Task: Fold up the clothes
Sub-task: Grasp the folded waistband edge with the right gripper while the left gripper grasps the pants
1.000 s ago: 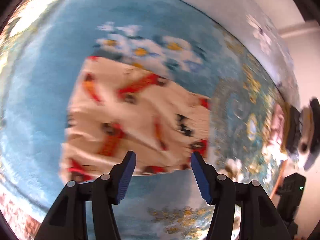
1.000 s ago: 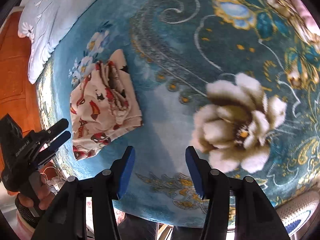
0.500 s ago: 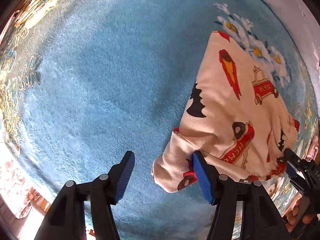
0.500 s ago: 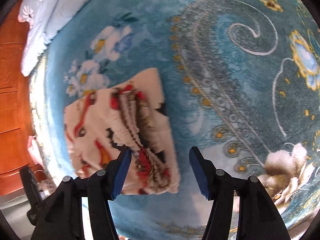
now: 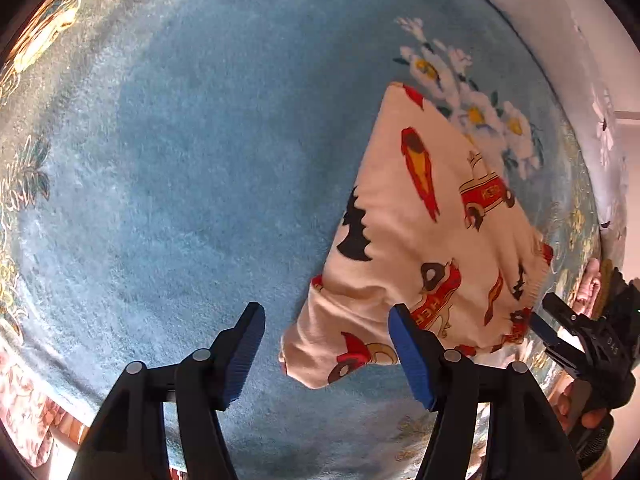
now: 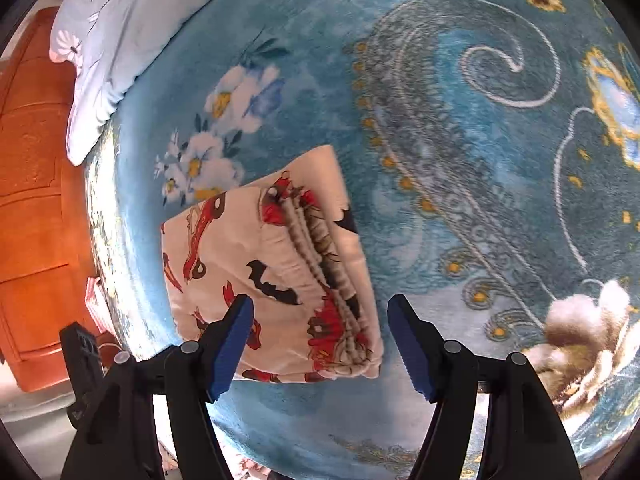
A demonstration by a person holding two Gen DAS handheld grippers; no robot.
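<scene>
Folded garment point(image 6: 276, 272): formerly distant in the right wrist view, now close, its gathered waistband between the spread jaws of the right gripper point(image 6: 320, 344). Left gripper point(image 5: 326, 354): swung from facing the garment to its left corner.

Both grippers, left point(image 5: 326, 350) and right point(image 6: 320, 344), have black plastic arms ending in ribbed blue pads point(image 5: 410, 356). Behind each pad sit silver screws point(image 6: 452, 347) (two per arm).
</scene>
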